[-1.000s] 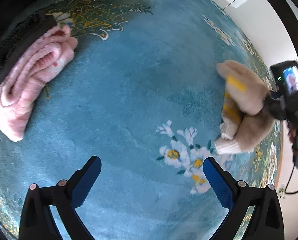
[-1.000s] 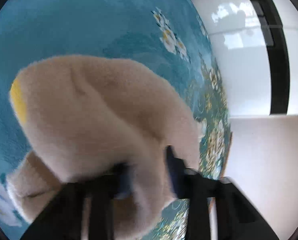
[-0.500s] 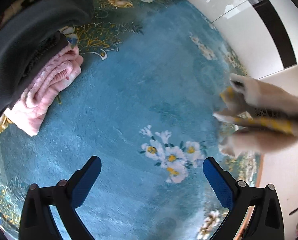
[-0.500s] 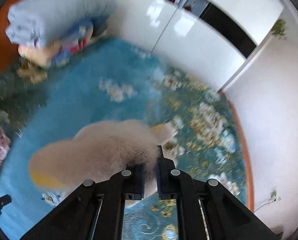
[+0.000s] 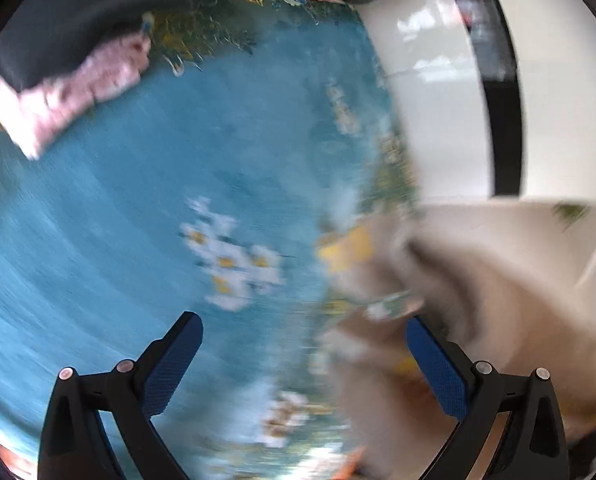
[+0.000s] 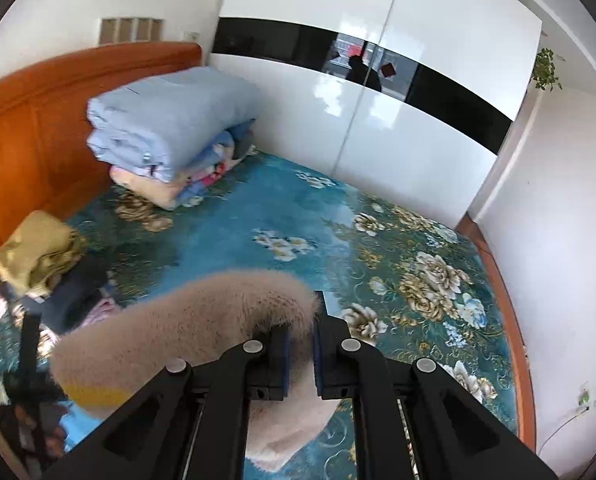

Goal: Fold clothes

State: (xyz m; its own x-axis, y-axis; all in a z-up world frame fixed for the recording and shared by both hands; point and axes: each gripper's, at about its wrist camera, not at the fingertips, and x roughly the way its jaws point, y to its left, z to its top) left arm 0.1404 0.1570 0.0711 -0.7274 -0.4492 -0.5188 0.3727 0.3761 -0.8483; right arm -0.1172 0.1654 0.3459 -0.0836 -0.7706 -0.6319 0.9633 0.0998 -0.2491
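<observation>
Beige fleece: the fluffy garment with a yellow patch hangs off the bed, pinched at one bunched edge, the rest drooping below and to the left of the jaws.
Right gripper: the right gripper is clamped tight on a fold of that fleece, blue pads nearly meeting through the pile.
Left gripper: the left gripper is spread wide and holds nothing; the fleece shows blurred just beside its right-hand finger, not between the pads.
Bed cover: the teal flowered bed cover is the working surface, and the middle of it looks free for laying the garment flat.
Risk, grip: only a small pinch of thick, slippery pile is held, so a quick swing could pull it free and drop the garment in a heap.
Risk, shape: held from one point it hangs bunched, so a fold started now would likely come out crooked unless the free hand takes a second corner first.
Risk, aim: the left view is smeared with motion, so a grab made at this pace may miss the edge or catch two layers.
Containers: none in view, no basket or bin.
Stacks instead: a pink knit lies under a dark garment at the left; folded quilts sit by the orange headboard.
</observation>
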